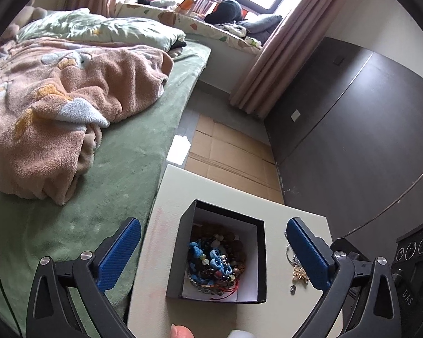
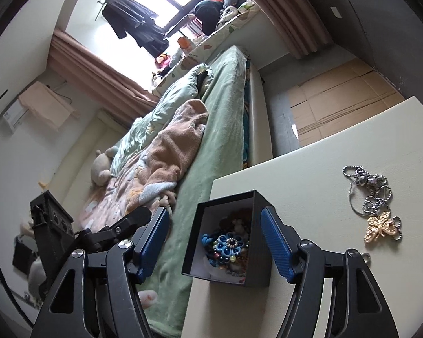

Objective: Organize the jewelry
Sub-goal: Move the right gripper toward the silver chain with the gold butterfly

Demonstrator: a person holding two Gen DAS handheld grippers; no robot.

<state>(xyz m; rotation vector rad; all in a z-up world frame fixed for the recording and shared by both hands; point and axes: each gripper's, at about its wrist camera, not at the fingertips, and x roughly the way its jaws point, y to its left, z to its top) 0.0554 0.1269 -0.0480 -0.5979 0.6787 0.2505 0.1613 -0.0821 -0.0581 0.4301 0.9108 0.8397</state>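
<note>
Black and open-topped, the jewelry box sits near the 6 o'clock edge of the cream table, already heaped with beaded bracelets and a blue flower piece — a sensible single home for small loose things. Left gripper hangs above it with jaws spread wide and empty, as does the right gripper. At 3 o'clock of the box, apart from it, lie the silver ball chain and gold butterfly brooch — probably next to go in.
</note>
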